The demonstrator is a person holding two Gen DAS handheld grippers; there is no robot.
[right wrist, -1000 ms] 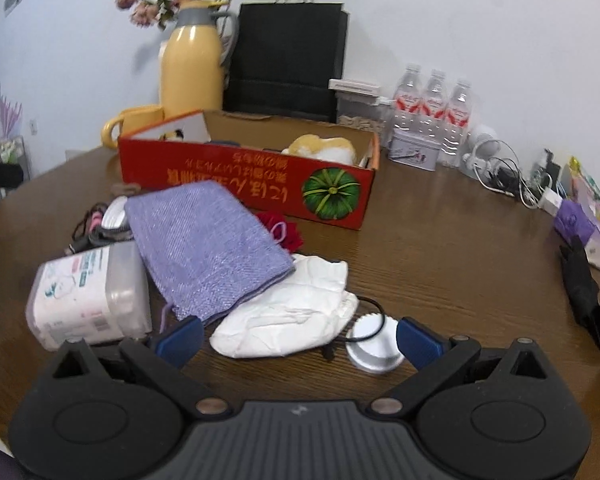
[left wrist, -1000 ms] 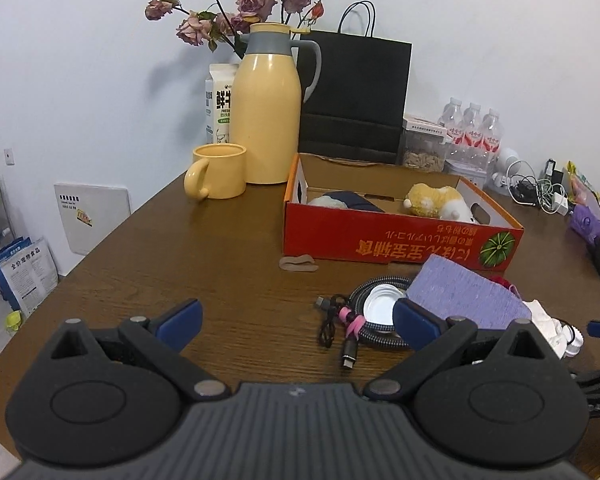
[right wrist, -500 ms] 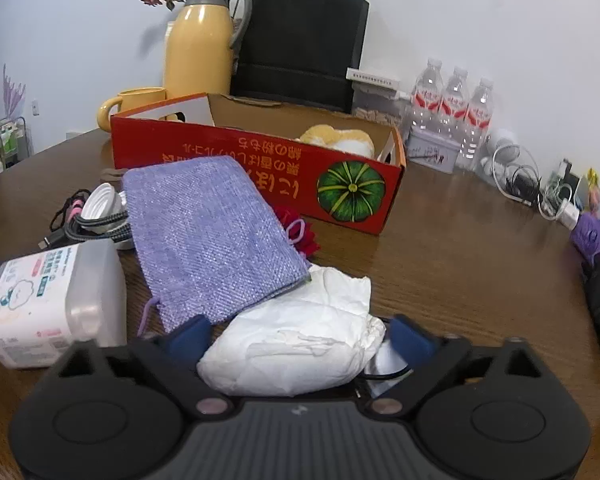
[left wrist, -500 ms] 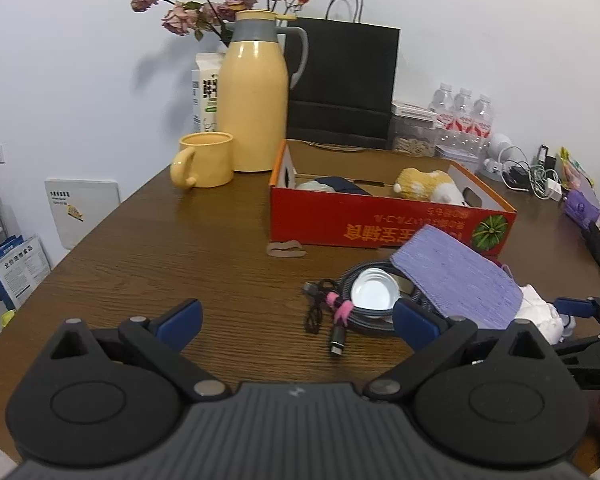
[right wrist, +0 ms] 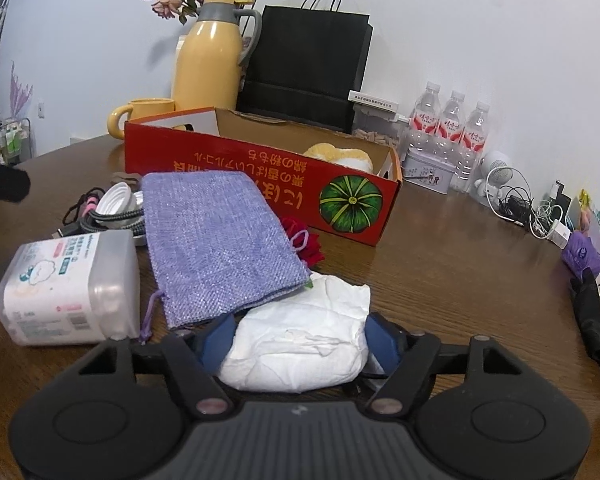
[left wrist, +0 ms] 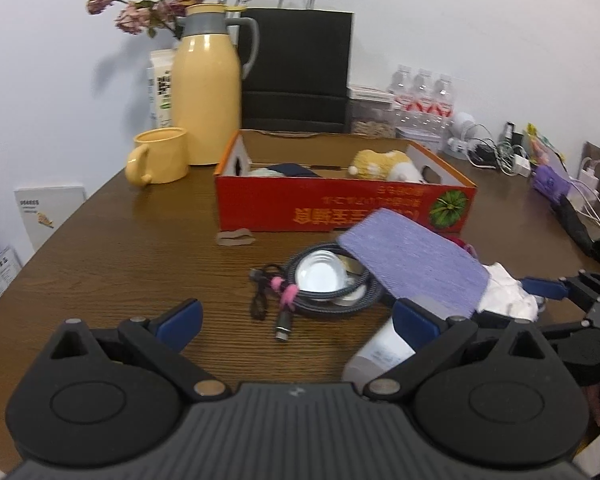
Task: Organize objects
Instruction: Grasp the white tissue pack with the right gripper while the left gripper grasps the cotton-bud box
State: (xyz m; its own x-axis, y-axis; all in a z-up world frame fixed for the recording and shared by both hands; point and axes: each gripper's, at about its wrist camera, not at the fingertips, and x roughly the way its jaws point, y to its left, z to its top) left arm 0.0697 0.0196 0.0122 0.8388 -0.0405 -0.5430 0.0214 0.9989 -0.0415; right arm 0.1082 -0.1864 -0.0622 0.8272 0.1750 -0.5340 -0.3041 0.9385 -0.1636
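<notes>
A red cardboard box [left wrist: 340,208] [right wrist: 260,168] stands on the brown table and holds a yellow plush toy [left wrist: 384,162] and a dark item. In front of it lie a purple cloth pouch [right wrist: 216,240] [left wrist: 412,260], a coiled cable with a white lid [left wrist: 320,276], a plastic swab box [right wrist: 68,288] and a crumpled white tissue wad [right wrist: 304,340] [left wrist: 504,292]. My right gripper [right wrist: 300,340] is closed around the tissue wad, fingers touching both sides. My left gripper [left wrist: 296,320] is open and empty above the table, near the cable.
A yellow thermos [left wrist: 206,96], yellow mug [left wrist: 160,160], black paper bag [left wrist: 296,72] and flowers stand behind the box. Water bottles [right wrist: 452,128], a tin, chargers and cables [right wrist: 520,204] lie at the right. A folded black umbrella [right wrist: 592,320] lies at the far right.
My right gripper has moved forward over the tissue wad and its fingers have closed in on it. My left gripper has drawn back a little and stays open.
</notes>
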